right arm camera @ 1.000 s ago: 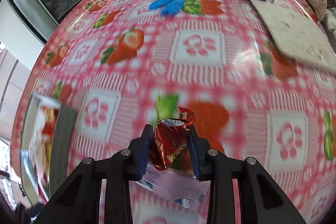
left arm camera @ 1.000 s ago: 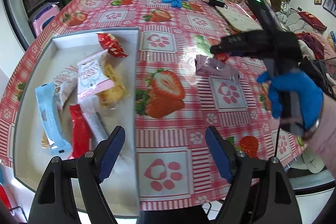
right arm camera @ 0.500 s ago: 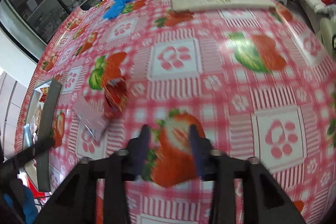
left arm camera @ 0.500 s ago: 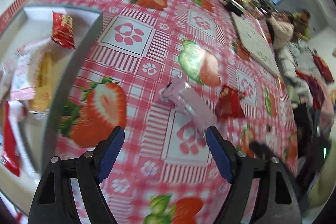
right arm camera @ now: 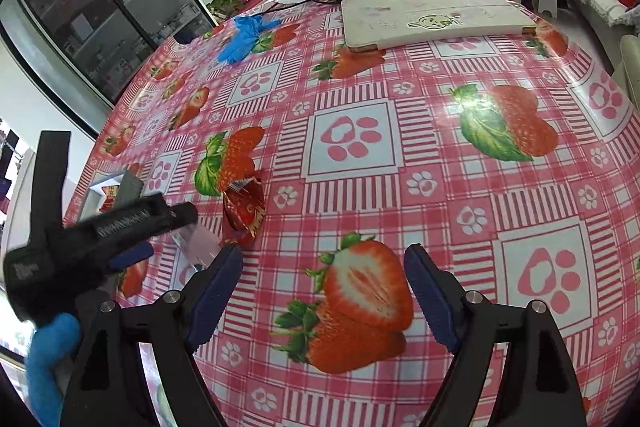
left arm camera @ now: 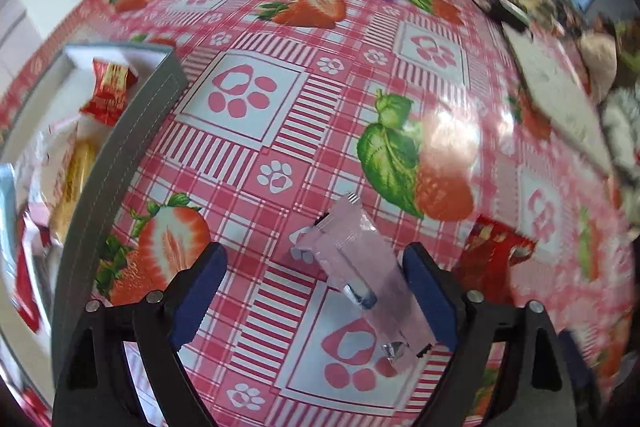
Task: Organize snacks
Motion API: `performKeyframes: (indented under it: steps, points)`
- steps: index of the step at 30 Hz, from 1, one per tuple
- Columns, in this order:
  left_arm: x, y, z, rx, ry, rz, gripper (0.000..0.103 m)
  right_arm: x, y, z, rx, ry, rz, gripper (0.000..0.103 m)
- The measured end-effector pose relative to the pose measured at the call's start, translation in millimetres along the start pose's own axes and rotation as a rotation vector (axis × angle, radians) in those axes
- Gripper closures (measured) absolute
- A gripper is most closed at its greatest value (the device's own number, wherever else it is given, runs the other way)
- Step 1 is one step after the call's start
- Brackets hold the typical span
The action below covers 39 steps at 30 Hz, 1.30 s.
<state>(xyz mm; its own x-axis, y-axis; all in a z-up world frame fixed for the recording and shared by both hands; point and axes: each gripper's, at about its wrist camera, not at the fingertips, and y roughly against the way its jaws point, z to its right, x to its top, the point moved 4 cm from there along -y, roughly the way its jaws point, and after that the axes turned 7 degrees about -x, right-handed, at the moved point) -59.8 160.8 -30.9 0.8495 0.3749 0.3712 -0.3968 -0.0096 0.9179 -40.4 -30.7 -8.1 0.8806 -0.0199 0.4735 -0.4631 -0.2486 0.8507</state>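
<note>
**Pink packet between the left claw's open jaws**

At about nine o'clock in the left wrist view stands the grey tray (left arm camera: 132, 131), and it already holds several snacks, among them a red candy (left arm camera: 108, 89) near its far corner. The left gripper (left arm camera: 316, 291) has its jaws wide and they are opening at this moment. The pink packet (left arm camera: 356, 267) lies flat on the tablecloth (left arm camera: 280, 99) between them, closer to the right jaw, and the pads do not press it. At about three o'clock from the packet lies the red packet (left arm camera: 492, 255), just beside it.

I judge that the pink packet is light, thin and soft, with a smooth film that can slip. It is better to take it across its narrow middle, where the contents give some body, and not at the flat sealed ends.

The right gripper (right arm camera: 322, 295) also has wide jaws, which are opening, and nothing is between them, only the tablecloth.

The left wrist view shows the content of the tray and the whole pink packet. The right wrist view hides most of that packet behind the left gripper, but it shows the red packet clearly, the white board (right arm camera: 432, 13) at twelve o'clock and the blue gloves (right arm camera: 244, 35) at about eleven o'clock.
</note>
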Motion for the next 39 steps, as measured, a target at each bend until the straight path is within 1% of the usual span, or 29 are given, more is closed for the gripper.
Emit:
performKeyframes:
  steps: [1, 3, 6, 8, 11, 13, 14, 15, 16, 17, 18, 19, 20, 21, 22, 24, 25, 26, 27, 28, 29, 30, 31, 33, 34, 37, 39]
  points:
    - [-4, -1, 3, 0.021, -0.06, 0.018, 0.011, 2, -1, -1, 0.004, -0.003, -0.001, 0.019]
    - [-10, 3, -1, -0.005, -0.127, 0.068, 0.011, 5, -1, -3, 0.017, -0.017, 0.0, 0.019]
    - [-12, 7, -16, -0.041, -0.159, 0.079, 0.011, 12, -1, -7, 0.029, -0.023, 0.0, 0.019]
    - [-13, 8, -21, -0.057, -0.195, 0.083, 0.011, 18, -7, -16, 0.031, -0.005, -0.007, 0.019]
    - [-13, 8, -23, -0.07, -0.224, 0.084, 0.011, 26, -26, -36, 0.032, 0.031, -0.037, 0.019]
    - [-14, 8, -23, -0.068, -0.229, 0.089, 0.011, 29, -42, -51, 0.009, 0.067, -0.061, 0.019]
    - [-14, 8, -22, -0.066, -0.228, 0.09, 0.011, 28, -48, -56, -0.003, 0.087, -0.074, 0.029]
    - [-14, 8, -22, -0.063, -0.225, 0.091, 0.011, 28, -53, -63, -0.036, 0.125, -0.076, 0.053]
    - [-14, 8, -22, -0.062, -0.225, 0.091, 0.011, 28, -53, -67, -0.074, 0.165, -0.064, 0.069]
    - [-15, 9, -21, -0.067, -0.229, 0.091, 0.014, 27, -54, -69, -0.072, 0.181, -0.075, 0.076]
    - [-15, 10, -20, -0.075, -0.242, 0.095, 0.017, 26, -53, -68, -0.064, 0.182, -0.079, 0.076]
    - [-17, 12, -18, -0.083, -0.258, 0.102, 0.028, 23, -50, -63, -0.065, 0.178, -0.081, 0.076]
    - [-19, 16, -16, -0.092, -0.28, 0.115, 0.052, 20, -47, -57, -0.073, 0.176, -0.078, 0.076]
    - [-22, 20, -13, -0.097, -0.31, 0.122, 0.065, 16, -43, -50, -0.088, 0.175, -0.072, 0.076]
    - [-26, 22, -11, -0.096, -0.33, 0.12, 0.075, 10, -36, -39, -0.105, 0.169, -0.067, 0.076]
    - [-30, 24, -12, -0.099, -0.346, 0.139, 0.075, 0, -25, -24, -0.132, 0.157, -0.064, 0.076]
    - [-31, 24, -13, -0.101, -0.348, 0.155, 0.072, -6, -19, -17, -0.147, 0.155, -0.06, 0.076]
    - [-32, 24, -14, -0.093, -0.35, 0.173, 0.056, -13, -14, -10, -0.15, 0.154, -0.055, 0.072]
    - [-31, 24, -15, -0.073, -0.347, 0.188, 0.039, -18, -10, -5, -0.134, 0.147, -0.042, 0.06]
    - [-31, 21, -16, -0.068, -0.344, 0.185, 0.008, -20, -7, -2, -0.133, 0.139, -0.021, 0.042]
    - [-31, 16, -18, -0.076, -0.338, 0.172, 0.002, -21, -6, 1, -0.154, 0.126, -0.009, 0.003]
    - [-32, 14, -20, -0.098, -0.324, 0.175, 0.002, -23, -6, 6, -0.184, 0.101, 0.014, 0.0]
    - [-32, 12, -23, -0.124, -0.304, 0.182, 0.001, -22, -6, 8, -0.185, 0.087, 0.034, 0.0]
    - [-33, 12, -22, -0.12, -0.306, 0.189, 0.0, -22, -12, 9, -0.189, 0.076, 0.04, 0.0]
    - [-33, 12, -21, -0.122, -0.307, 0.191, 0.0, -21, -14, 8, -0.219, 0.093, 0.065, 0.0]
    - [-33, 11, -21, -0.126, -0.311, 0.194, 0.0, -23, -23, -1, -0.311, 0.167, 0.083, 0.0]
    - [-33, 11, -20, -0.125, -0.311, 0.194, 0.0, -22, -25, -4, -0.307, 0.174, 0.083, 0.0]
